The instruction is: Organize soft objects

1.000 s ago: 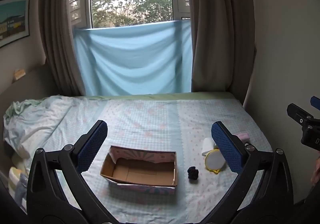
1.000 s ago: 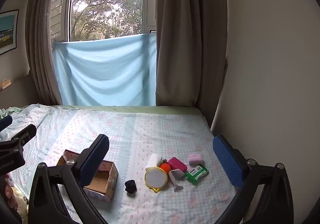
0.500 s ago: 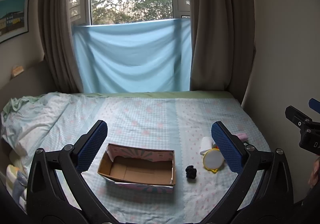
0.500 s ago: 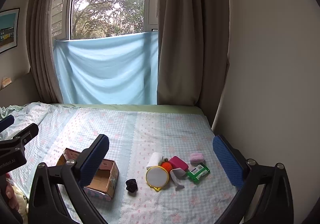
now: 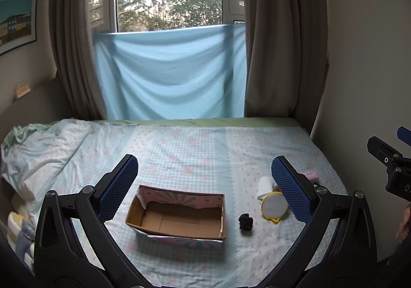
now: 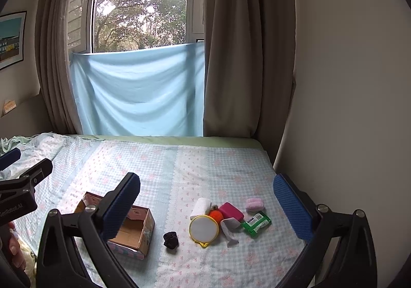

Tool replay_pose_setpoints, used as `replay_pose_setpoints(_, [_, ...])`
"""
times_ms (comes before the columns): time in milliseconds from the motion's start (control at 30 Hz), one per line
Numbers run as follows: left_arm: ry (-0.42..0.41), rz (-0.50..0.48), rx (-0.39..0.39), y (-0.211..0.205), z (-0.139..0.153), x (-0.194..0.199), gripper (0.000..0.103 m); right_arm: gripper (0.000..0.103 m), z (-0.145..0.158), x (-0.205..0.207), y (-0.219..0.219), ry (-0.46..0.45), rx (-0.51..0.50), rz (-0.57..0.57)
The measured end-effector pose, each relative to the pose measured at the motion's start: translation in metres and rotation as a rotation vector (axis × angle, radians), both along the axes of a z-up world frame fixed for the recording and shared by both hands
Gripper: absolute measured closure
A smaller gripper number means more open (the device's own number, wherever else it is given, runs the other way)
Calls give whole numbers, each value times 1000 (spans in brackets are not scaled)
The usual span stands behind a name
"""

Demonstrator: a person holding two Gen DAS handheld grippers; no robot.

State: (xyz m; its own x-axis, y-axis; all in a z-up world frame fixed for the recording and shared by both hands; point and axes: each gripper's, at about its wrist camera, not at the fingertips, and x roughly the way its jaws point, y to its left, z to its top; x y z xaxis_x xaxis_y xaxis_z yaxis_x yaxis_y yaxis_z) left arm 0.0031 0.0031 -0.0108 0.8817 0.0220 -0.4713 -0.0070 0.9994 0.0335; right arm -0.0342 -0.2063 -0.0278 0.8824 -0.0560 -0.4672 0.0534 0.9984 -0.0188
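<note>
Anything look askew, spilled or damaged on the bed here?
Only the cardboard box: its top edge is ragged, as if torn open. It sits upright and empty; the small items lie clustered beside it, nothing spilled.

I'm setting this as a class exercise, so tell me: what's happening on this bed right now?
A person holds two grippers above the bed, both open and empty: the left gripper faces the empty cardboard box, the right gripper the pile of small items. A black scrunchie lies between box and pile, beside a round yellow-rimmed mirror. Nothing has been picked up or boxed yet.
</note>
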Motion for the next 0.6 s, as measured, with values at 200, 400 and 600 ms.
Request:
replay_pose_setpoints(200, [-1, 0, -5, 2, 0, 0, 0, 0, -2, 0, -2, -5, 5, -2])
replay_pose_setpoints(400, [2, -5, -4, 3, -1, 1, 0, 0, -3, 0, -3, -4, 3, -3])
replay_pose_setpoints(600, [10, -9, -4, 6, -2, 4, 0, 0, -3, 0, -3, -1, 7, -3])
